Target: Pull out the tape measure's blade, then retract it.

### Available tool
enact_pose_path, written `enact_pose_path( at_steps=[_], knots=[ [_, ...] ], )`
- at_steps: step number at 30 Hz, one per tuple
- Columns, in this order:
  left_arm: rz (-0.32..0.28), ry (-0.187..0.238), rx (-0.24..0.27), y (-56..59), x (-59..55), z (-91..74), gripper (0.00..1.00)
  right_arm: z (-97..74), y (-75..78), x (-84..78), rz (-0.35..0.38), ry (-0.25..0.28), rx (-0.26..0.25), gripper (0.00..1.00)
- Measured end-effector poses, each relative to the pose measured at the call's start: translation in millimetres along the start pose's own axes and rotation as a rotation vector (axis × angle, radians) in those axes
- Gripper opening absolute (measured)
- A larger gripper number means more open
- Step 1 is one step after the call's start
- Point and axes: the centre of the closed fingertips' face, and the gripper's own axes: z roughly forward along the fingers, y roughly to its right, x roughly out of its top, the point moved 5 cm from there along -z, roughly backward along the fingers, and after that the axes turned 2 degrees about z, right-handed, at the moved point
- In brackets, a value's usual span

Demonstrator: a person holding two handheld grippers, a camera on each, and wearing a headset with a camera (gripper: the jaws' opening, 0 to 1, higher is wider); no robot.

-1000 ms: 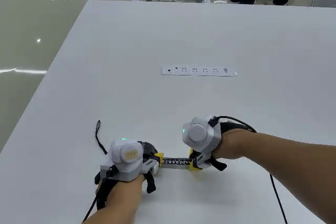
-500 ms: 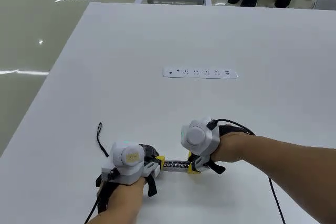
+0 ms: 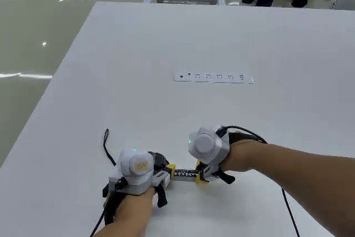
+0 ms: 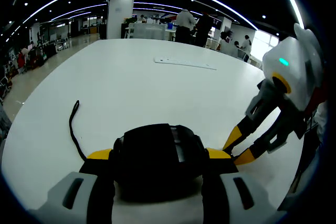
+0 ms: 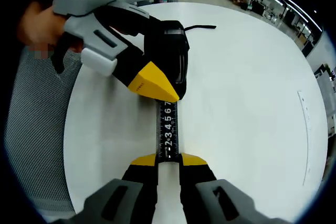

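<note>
Over the last second the two grippers have drawn closer together, and the strip of blade (image 3: 184, 174) I can see between them is shorter than it was, more than the slight shift of my headset camera would account for. I read that as the retract half of the task being under way, with the pull-out already done. The left gripper (image 4: 158, 156) is clamped across the black tape measure case (image 5: 173, 51), yellow tips pressed to either side of it, holding it low on the white table (image 3: 166, 43) close in front of me. The right gripper (image 5: 168, 159) is pinched shut on the free end of the blade, just at the end hook as far as I can tell, since the tips cover it. A short run of printed blade is left between the case mouth and my right tips. The case's black wrist strap (image 3: 106, 142) trails off to the left, clear of the work, and the power strip (image 3: 213, 77) sits well apart further up the table. Next I would feed the last stretch in gently so the hook does not snap home.
</note>
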Motion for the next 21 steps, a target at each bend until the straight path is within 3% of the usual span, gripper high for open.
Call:
enact_pose_path(
  at_steps=[21],
  knots=[
    [-0.004,0.002,-0.002,-0.2,0.6,0.1,0.64,4.3,-1.4,13.1,-0.005,0.015,0.001,0.14]
  ],
)
